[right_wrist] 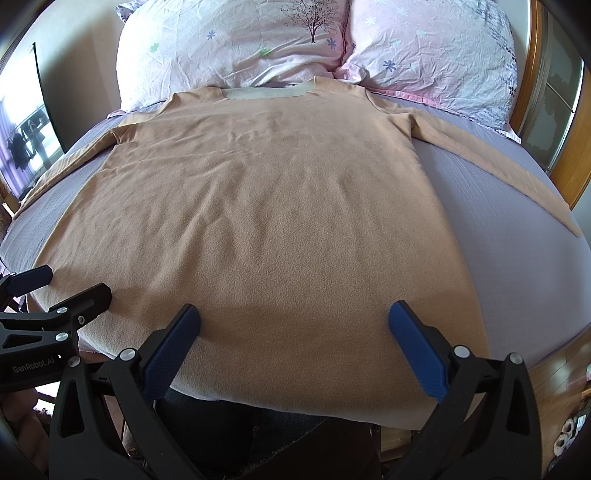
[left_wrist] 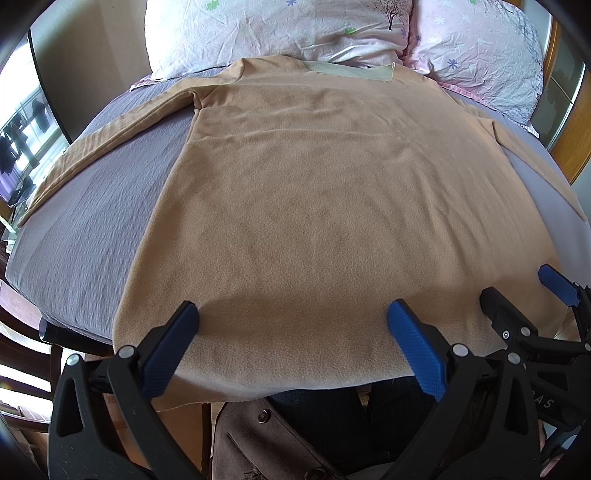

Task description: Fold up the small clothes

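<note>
A tan long-sleeved fleece top (left_wrist: 314,192) lies flat on the grey bed, collar toward the pillows and both sleeves spread out; it also shows in the right wrist view (right_wrist: 266,206). Its hem hangs a little over the near bed edge. My left gripper (left_wrist: 291,317) is open and empty above the hem's left half. My right gripper (right_wrist: 293,317) is open and empty above the hem's right half. The right gripper also shows in the left wrist view (left_wrist: 524,291). The left gripper also shows at the left edge of the right wrist view (right_wrist: 66,286).
Two floral pillows (left_wrist: 280,33) (right_wrist: 436,51) lie at the head of the bed. The grey sheet (right_wrist: 517,258) shows on both sides of the top. A wooden bed frame (right_wrist: 576,147) runs along the right. A window (left_wrist: 22,133) is at the left.
</note>
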Motion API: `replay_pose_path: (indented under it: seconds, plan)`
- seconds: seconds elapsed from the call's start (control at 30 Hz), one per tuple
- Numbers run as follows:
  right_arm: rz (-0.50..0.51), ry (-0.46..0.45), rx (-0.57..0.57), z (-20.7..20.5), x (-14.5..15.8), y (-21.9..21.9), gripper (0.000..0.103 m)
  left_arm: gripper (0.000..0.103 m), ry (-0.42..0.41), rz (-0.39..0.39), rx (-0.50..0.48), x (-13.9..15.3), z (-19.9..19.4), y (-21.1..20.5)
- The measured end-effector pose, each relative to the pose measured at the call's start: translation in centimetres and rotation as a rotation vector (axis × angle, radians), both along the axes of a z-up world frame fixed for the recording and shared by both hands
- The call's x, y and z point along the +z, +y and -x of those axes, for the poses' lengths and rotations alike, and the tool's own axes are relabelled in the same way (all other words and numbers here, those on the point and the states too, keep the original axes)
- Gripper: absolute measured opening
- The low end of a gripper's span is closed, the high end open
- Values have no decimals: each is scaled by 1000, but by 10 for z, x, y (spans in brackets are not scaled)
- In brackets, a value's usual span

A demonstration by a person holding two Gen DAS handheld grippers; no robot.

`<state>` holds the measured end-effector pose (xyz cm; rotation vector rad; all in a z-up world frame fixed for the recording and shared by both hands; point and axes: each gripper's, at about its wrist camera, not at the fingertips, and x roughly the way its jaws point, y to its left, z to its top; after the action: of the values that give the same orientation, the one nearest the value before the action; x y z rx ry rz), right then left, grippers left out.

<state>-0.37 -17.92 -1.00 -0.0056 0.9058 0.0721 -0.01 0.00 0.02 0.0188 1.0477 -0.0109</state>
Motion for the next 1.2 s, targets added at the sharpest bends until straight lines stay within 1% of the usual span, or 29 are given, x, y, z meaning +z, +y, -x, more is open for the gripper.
replay_pose_path:
  seconds: [0.93,1.07,1.13,1.2]
  plan:
    - [0,0,0,0,-1,1,102,101,-1,0,0,0,0,0]
    - [2,-3,2,1,-4,9,102,101,-1,-1,-2,0,0,0]
    - [0,-27,15,0,-6,10,102,101,-3,-3,-8,0,-1,0]
    - [-17,-87,63,0,-8,5,102,101,-16,-4,-20,0,0,1]
